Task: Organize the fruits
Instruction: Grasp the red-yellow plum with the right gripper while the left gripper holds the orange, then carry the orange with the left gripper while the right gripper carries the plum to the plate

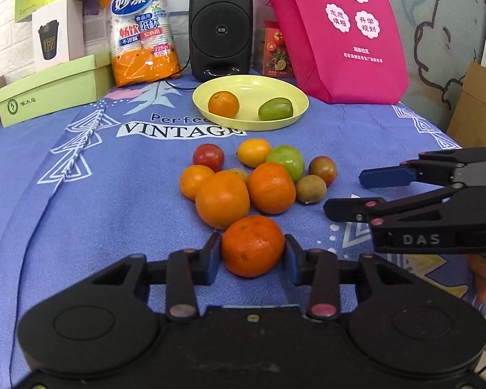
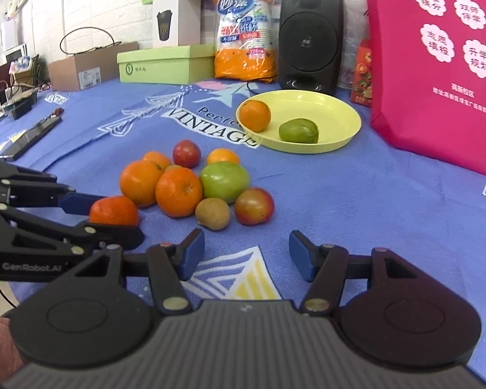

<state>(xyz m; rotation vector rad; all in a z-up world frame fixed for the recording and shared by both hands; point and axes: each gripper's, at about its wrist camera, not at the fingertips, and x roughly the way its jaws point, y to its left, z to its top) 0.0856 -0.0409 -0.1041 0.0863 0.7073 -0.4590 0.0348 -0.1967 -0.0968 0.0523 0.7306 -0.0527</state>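
A deep-orange mandarin (image 1: 252, 246) lies on the blue cloth at the near edge of the fruit pile. My left gripper (image 1: 252, 250) is shut on it, one blue pad against each side; the right wrist view shows this mandarin (image 2: 114, 210) between its fingers too. Behind it sits the pile (image 1: 243, 178) of oranges, a green fruit, red plums and a brown kiwi. The yellow plate (image 1: 259, 87) further back holds an orange (image 1: 223, 104) and a green fruit (image 1: 275, 109). My right gripper (image 2: 246, 249) stands open over bare cloth, just short of the brown kiwi (image 2: 212, 213).
A black speaker (image 1: 220, 26), a pack of paper cups (image 1: 142, 29), a pink bag (image 1: 340, 32) and green boxes (image 1: 48, 94) line the back of the table. A flat dark device (image 2: 29, 137) lies at the left. A cardboard box (image 2: 87, 64) stands beyond it.
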